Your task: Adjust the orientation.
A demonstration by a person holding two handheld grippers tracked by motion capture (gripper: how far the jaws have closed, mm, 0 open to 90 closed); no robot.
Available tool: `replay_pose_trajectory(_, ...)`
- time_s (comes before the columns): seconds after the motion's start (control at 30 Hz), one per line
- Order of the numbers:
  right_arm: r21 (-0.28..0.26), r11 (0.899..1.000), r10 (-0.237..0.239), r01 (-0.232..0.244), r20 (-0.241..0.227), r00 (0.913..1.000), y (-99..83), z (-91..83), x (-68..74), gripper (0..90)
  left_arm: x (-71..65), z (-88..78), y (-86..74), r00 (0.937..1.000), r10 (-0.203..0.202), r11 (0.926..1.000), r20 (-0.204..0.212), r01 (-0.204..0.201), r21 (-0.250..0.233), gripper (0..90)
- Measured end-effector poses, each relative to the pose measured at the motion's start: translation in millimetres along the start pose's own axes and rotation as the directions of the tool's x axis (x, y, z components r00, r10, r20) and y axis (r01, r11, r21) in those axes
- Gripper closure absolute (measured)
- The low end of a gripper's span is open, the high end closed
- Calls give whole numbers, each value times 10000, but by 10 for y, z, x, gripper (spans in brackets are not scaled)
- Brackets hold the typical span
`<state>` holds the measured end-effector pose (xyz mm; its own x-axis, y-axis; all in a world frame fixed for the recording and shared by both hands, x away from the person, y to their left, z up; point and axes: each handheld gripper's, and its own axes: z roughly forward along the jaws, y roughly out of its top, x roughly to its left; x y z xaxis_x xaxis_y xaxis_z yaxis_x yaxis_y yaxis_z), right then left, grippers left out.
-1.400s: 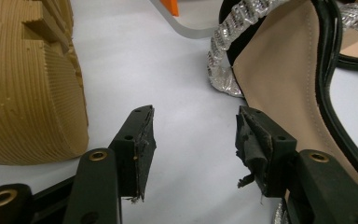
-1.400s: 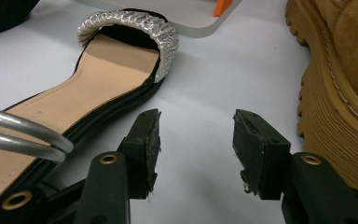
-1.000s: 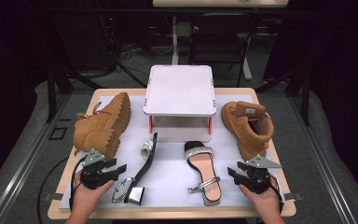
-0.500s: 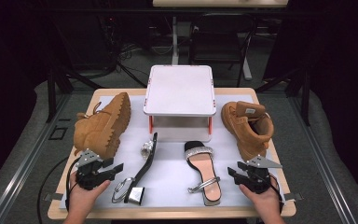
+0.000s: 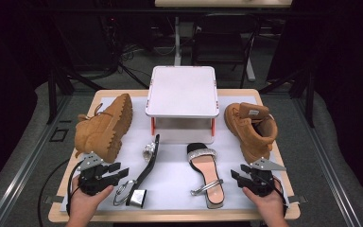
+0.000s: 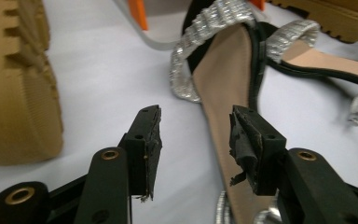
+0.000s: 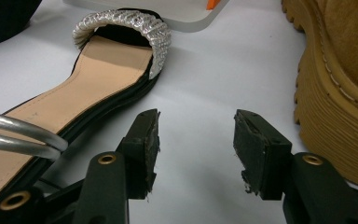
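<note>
Far left of the high view, a tan boot (image 5: 105,126) lies tipped on its side, sole facing right. Just below it, lower left, the left gripper (image 5: 118,171) has its jaws apart with nothing between them; they have just been narrowing. It points at the sandal on edge (image 5: 147,163), right beside it. Centre back stands the white stand (image 5: 182,92); a flat sandal (image 5: 205,171) lies in front. Lower right, the right gripper (image 5: 235,174) gapes, holding nothing, near that sandal. Above it stands the upright boot (image 5: 251,125).
</note>
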<state>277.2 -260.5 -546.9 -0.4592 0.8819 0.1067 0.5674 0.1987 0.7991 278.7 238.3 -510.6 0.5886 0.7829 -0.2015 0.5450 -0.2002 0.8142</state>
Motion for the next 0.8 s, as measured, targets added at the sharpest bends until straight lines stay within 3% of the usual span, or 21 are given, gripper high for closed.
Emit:
replay_pose_trajectory(0.07,7,10000,35,-35,0,10000,-5,3,-1,500,-71,-20,13,9997,171,9998,184,-171,38,530)
replay_pose_trajectory(0.17,-13,10000,48,-48,1,10000,-5,-4,-4,500,-131,-49,6,9997,193,9997,119,-194,112,539)
replay_pose_trajectory(0.4,-53,9999,121,-121,-23,9999,-5,-13,-15,500,-201,-121,-24,9990,293,9995,344,-297,109,564)
replay_pose_trajectory(0.8,15,10000,67,-67,-30,10000,-7,-3,-3,495,-159,-129,-88,9984,89,9999,567,-95,94,604)
